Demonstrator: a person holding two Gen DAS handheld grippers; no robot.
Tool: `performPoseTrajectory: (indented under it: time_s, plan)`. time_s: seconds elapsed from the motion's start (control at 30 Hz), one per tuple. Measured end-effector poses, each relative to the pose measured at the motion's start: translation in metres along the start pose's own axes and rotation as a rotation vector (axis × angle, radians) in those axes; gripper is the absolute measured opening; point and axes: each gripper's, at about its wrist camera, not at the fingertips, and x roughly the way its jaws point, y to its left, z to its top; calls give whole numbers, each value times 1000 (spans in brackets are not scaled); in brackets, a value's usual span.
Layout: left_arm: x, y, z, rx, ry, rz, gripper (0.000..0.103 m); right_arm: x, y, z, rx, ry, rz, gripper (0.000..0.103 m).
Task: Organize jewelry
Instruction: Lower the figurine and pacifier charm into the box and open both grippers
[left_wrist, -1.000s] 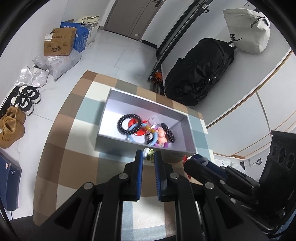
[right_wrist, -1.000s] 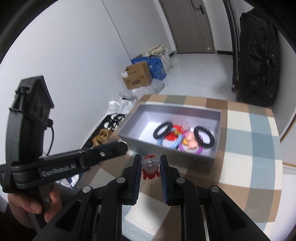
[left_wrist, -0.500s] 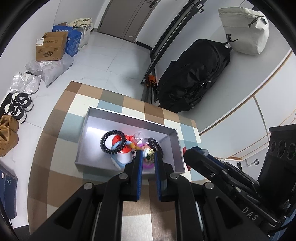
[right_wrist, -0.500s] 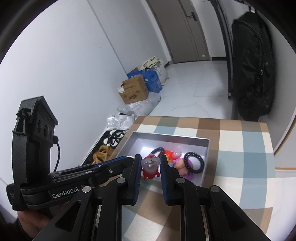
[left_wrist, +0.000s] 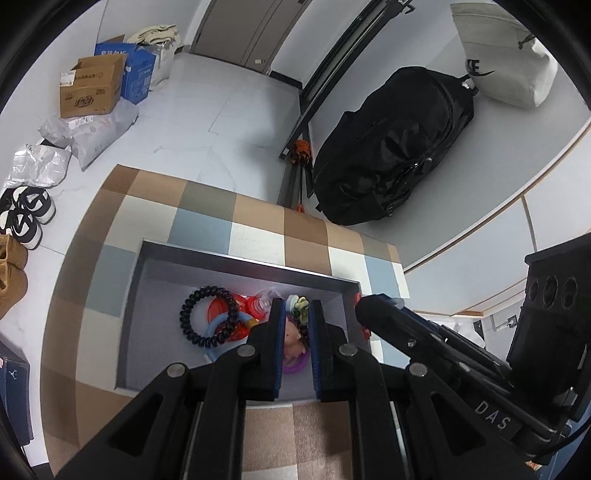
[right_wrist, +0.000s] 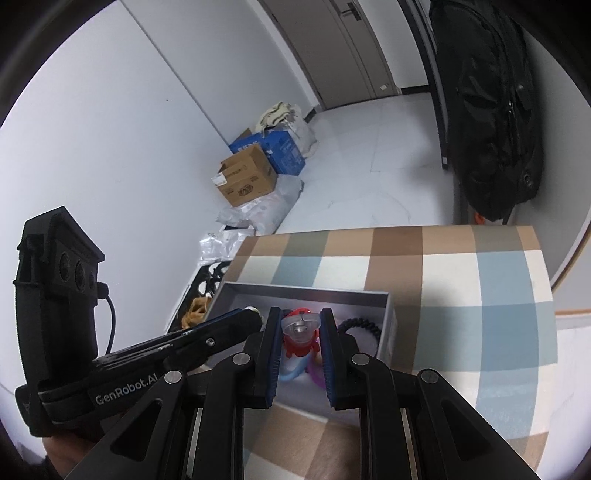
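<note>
A grey open box (left_wrist: 243, 258) sits on the checked tablecloth and holds a black coil bracelet (left_wrist: 208, 317), red and blue rings and a pink figure. My left gripper (left_wrist: 297, 308) is shut on a small green-and-yellow trinket (left_wrist: 300, 304) and holds it above the box's right part. My right gripper (right_wrist: 301, 321) is shut on a red-and-clear trinket (right_wrist: 300, 334) and holds it over the box (right_wrist: 306, 290), beside the left gripper (right_wrist: 221, 326). In the left wrist view the right gripper's arm (left_wrist: 406, 328) sits at the box's right end.
The checked table (right_wrist: 461, 280) ends near the box on the far side. A black backpack (left_wrist: 391, 147) leans on the wall beyond it. Cardboard boxes (left_wrist: 92, 88), bags and shoes (left_wrist: 26, 214) lie on the floor to the left.
Both grippers have moved forward and up from in front of the box to over its inside, each still holding its trinket.
</note>
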Motion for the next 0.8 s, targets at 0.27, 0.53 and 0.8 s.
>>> performPoseTrajectory:
  time_s: [0.27,0.53,0.8]
  plan:
    - [6,1,4,-9,25,-2,8,11,-11,3,44,35,-5,18]
    - [11,1,4,-15,39,-3,8,16,-16,2,59,62,-18,18]
    - [9,4,7,-28,33,-10,8,18,-19,2,69,69,-27,21]
